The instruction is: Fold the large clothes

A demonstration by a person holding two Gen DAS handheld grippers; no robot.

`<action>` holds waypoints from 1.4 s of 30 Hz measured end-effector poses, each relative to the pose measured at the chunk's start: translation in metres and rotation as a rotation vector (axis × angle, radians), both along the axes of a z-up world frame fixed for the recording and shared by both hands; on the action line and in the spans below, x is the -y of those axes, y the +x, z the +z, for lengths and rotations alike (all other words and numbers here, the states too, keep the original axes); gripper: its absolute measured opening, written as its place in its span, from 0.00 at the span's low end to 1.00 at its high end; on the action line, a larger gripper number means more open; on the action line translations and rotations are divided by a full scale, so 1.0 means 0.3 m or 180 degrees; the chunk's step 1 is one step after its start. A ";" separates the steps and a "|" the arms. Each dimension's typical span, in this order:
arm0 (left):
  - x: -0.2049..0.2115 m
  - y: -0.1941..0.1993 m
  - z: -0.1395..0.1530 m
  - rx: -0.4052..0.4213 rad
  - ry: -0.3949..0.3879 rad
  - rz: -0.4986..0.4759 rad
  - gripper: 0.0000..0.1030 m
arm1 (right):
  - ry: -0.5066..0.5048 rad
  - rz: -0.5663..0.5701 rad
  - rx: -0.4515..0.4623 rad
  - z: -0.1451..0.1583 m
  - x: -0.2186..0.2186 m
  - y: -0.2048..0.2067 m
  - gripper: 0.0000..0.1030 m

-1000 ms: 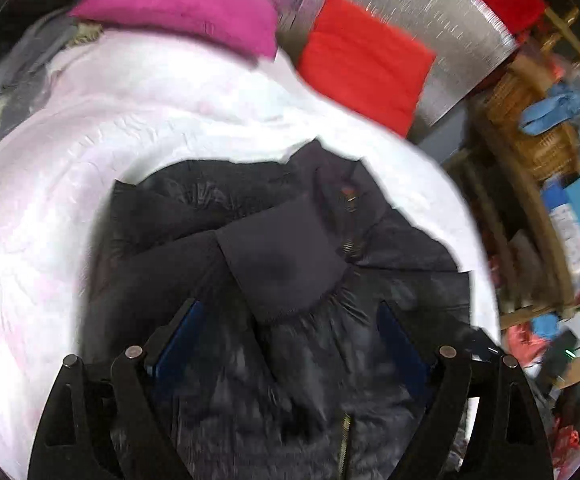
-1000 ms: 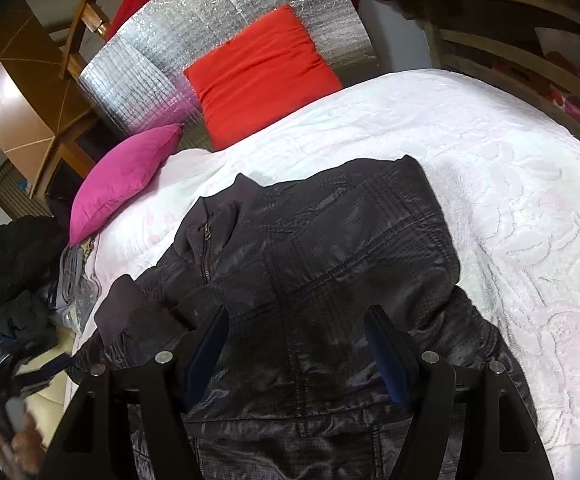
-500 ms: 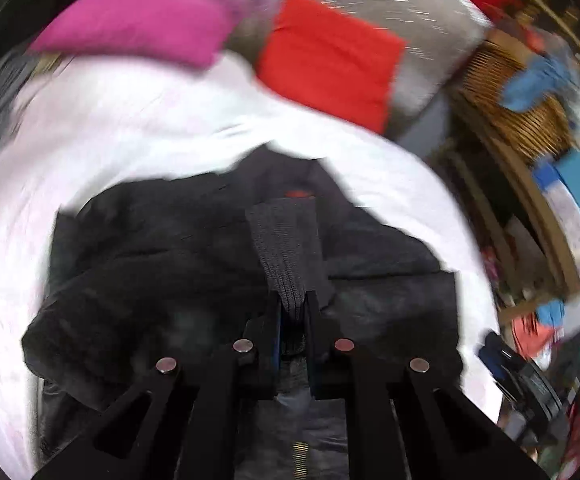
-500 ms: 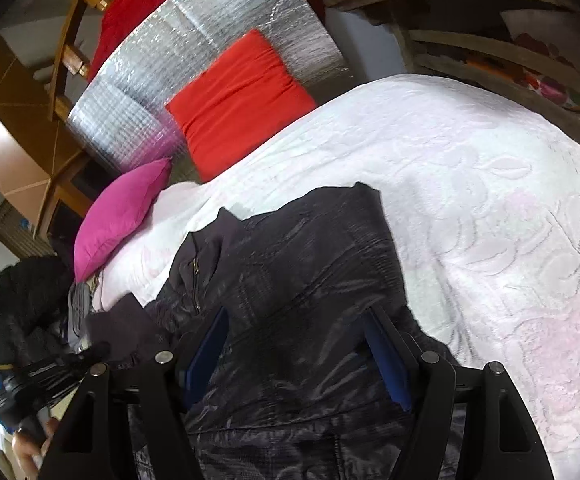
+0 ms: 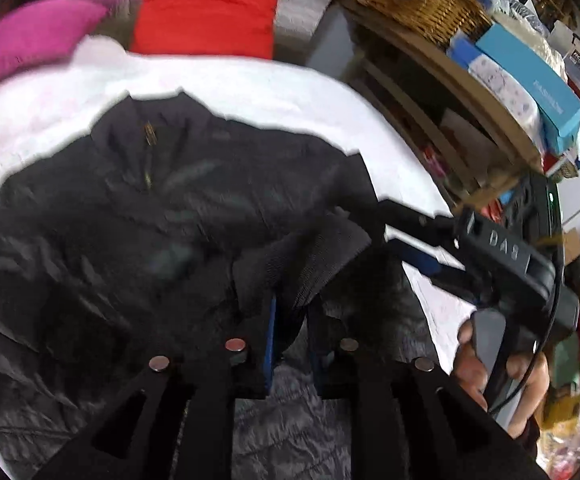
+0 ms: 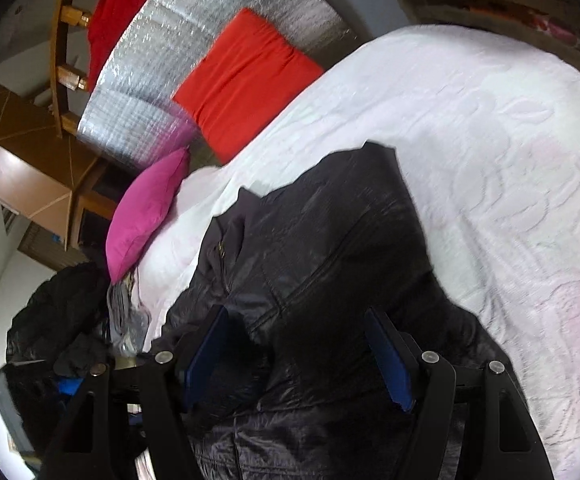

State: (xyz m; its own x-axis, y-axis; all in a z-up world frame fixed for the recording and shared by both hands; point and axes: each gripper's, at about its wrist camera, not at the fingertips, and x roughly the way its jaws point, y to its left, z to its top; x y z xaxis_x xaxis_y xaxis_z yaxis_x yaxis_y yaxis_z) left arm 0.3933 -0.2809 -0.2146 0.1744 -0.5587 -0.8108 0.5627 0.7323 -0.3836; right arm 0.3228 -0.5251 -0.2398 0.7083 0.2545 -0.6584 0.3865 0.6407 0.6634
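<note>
Black jacket (image 5: pixel 161 216) spread across the white bedspread (image 6: pixel 490 152), collar toward the head edge of the bed, zip partly visible. Ribbed cuff (image 5: pixel 306 256) lifted over the jacket's body, pinched in the left gripper (image 5: pixel 292 320), jaws clamped together on it. Right gripper (image 6: pixel 298 344) low over the jacket's near part, jaws wide apart, nothing between them but loose fabric below. Red cushion (image 6: pixel 245 76) and pink pillow (image 6: pixel 145 212) at the head edge. Cluttered wooden shelves (image 5: pixel 470 92) beside the bed.
</note>
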 end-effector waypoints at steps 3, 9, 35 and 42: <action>-0.012 -0.029 -0.008 -0.0092 -0.0033 -0.0061 0.44 | -0.0009 0.0166 -0.0070 -0.012 -0.028 0.021 0.72; -0.174 -0.092 0.045 0.0436 -0.0080 0.0238 0.80 | 0.0094 0.0454 -0.0239 -0.053 -0.073 0.046 0.72; -0.773 0.083 0.038 0.1341 0.0561 0.2120 0.80 | -0.0259 0.0606 -0.0669 -0.122 -0.298 -0.064 0.28; -0.822 0.094 0.047 0.1332 0.0505 0.2308 0.80 | -0.0899 0.0385 0.0036 0.117 -0.324 -0.112 0.10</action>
